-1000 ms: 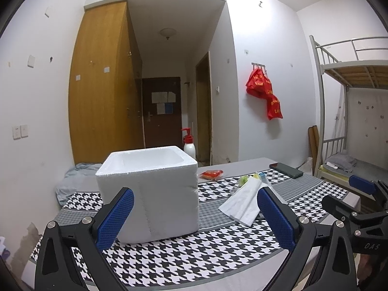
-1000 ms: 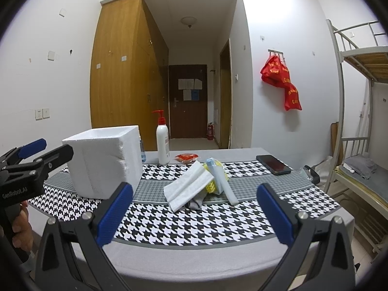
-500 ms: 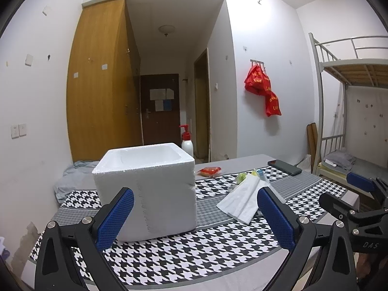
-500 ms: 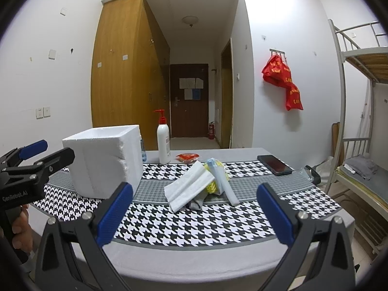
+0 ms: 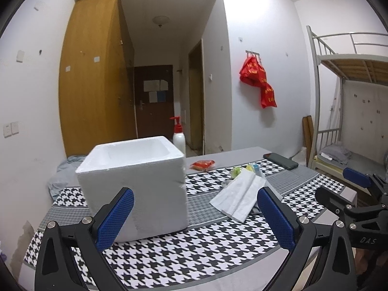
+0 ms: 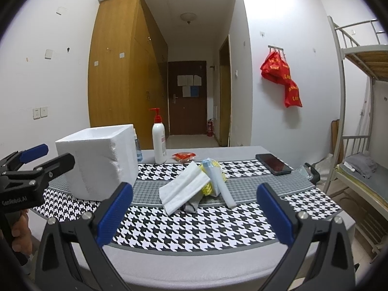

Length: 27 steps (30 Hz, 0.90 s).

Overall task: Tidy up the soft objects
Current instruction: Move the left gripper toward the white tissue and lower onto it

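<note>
Hovering agape, both claws flank open tablecloth (image 6: 194,225) near foam box (image 6: 97,162).

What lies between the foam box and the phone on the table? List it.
In the right wrist view, between the foam box and the phone: the soft-item pile, a pump bottle and a red packet.

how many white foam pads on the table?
2. One flat folded pad lies left in the pile; one long strip leans right of it. Grey cloth and yellow netting beneath may hide more.
</note>
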Each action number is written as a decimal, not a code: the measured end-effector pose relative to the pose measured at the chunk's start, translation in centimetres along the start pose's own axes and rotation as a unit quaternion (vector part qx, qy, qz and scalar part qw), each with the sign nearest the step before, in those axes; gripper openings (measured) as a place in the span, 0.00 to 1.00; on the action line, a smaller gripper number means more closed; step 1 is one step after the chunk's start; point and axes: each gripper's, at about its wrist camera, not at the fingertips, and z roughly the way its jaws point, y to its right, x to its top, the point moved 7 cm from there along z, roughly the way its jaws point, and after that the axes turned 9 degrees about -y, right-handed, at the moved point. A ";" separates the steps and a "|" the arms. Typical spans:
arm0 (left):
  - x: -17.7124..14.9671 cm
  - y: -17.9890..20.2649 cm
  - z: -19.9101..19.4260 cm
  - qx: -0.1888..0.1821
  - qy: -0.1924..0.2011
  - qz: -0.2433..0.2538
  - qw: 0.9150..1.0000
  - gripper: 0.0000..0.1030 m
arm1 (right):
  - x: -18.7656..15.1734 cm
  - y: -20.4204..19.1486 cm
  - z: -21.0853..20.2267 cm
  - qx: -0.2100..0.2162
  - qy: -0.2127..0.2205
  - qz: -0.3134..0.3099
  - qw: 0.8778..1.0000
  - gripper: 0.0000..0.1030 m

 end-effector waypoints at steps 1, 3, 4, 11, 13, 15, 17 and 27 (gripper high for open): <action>0.1 0.1 0.1 -0.001 -0.001 0.001 1.000 0.99 | 0.0 0.2 0.2 -0.002 -0.002 0.000 1.000 1.00; 0.2 0.5 0.7 -0.004 -0.005 0.005 1.000 0.99 | 0.1 0.6 0.6 -0.005 -0.006 0.001 1.000 1.00; 0.3 0.7 1.1 -0.008 -0.010 0.009 1.000 0.99 | 0.1 0.9 0.8 -0.006 -0.008 0.003 1.000 1.00; 0.9 2.2 3.5 -0.030 -0.039 0.029 0.998 0.99 | 0.5 2.6 2.4 -0.015 -0.022 0.015 1.000 1.00; 1.2 2.6 4.1 -0.040 -0.047 0.034 0.998 0.99 | 0.5 3.0 2.8 -0.016 -0.026 0.017 0.999 1.00; 1.3 3.2 4.6 -0.049 -0.053 0.040 0.997 0.99 | 0.7 3.4 3.3 -0.017 -0.029 0.021 0.999 1.00; 1.4 3.9 5.2 -0.058 -0.061 0.049 0.995 0.99 | 0.7 3.8 3.8 -0.018 -0.032 0.023 0.999 1.00; 2.0 5.8 9.5 -0.074 -0.106 0.080 0.988 0.99 | 0.4 5.8 6.2 -0.027 -0.055 0.031 0.998 1.00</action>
